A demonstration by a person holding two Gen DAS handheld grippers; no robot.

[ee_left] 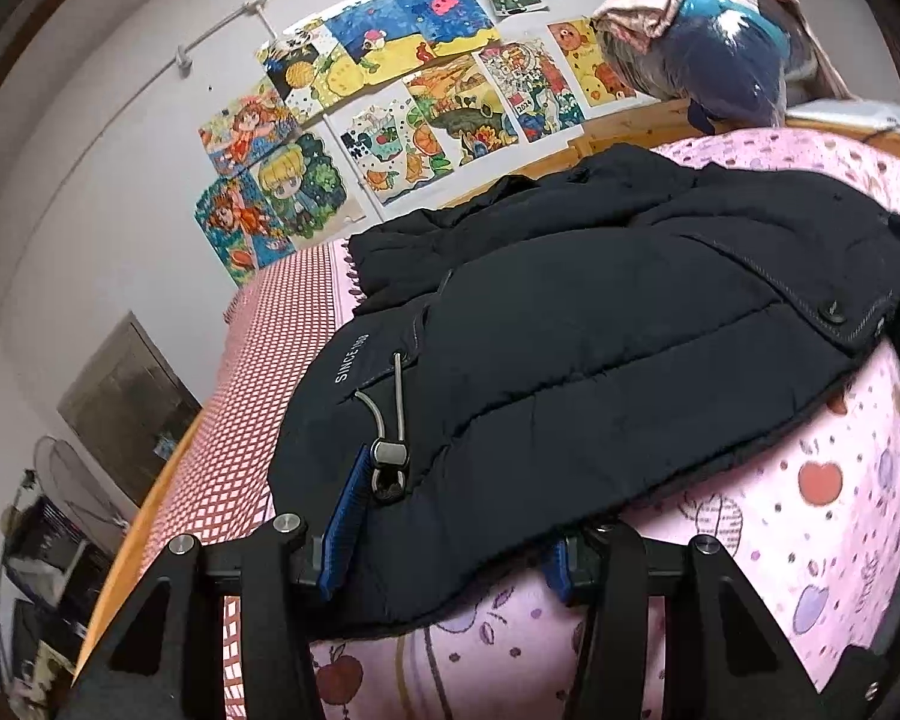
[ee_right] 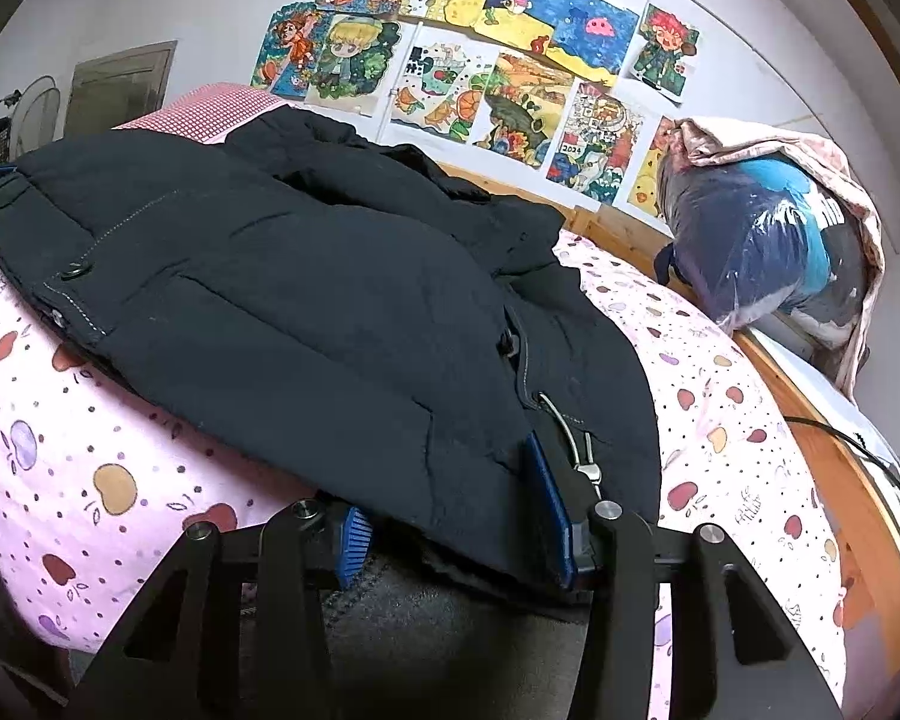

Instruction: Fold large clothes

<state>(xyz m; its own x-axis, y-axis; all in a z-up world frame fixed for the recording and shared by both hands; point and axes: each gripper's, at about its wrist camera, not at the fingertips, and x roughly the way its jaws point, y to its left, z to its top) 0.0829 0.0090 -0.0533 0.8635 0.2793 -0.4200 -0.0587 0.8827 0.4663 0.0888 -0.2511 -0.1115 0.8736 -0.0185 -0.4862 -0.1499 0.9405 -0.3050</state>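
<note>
Much of the near edge of the jacket (ee_left: 570, 324) was hidden: its hem draped over both claws, so the blue pads showed only in part. In the left wrist view the left gripper (ee_left: 444, 546) had the hem lying between its two fingers, the left pad (ee_left: 345, 531) standing clear against the cloth and the right one mostly buried under the fold; the fingers stood apart with thick padded cloth between them, and whether they truly pinched it could not be told. The right gripper (ee_right: 456, 534) looked much the same in the right wrist view, one pad at the near left peeping from beneath the hem and the other flat against the jacket's right edge beside a grey cord and toggle (ee_right: 588, 468); its grip could not be judged either. The jacket was a dark navy quilted one, puffy, with stitched seams, snap buttons along the front flap and white lettering near a drawcord (ee_left: 384, 414) on the left side. It lay spread over a pink bedcover (ee_left: 810, 510) printed with apples and dots, its far part rumpled towards the wall. Bright drawings (ee_right: 480, 60) hung on that wall, and a plastic-wrapped bundle (ee_right: 762, 246) sat at the far right, partly covered by cloth.
</note>
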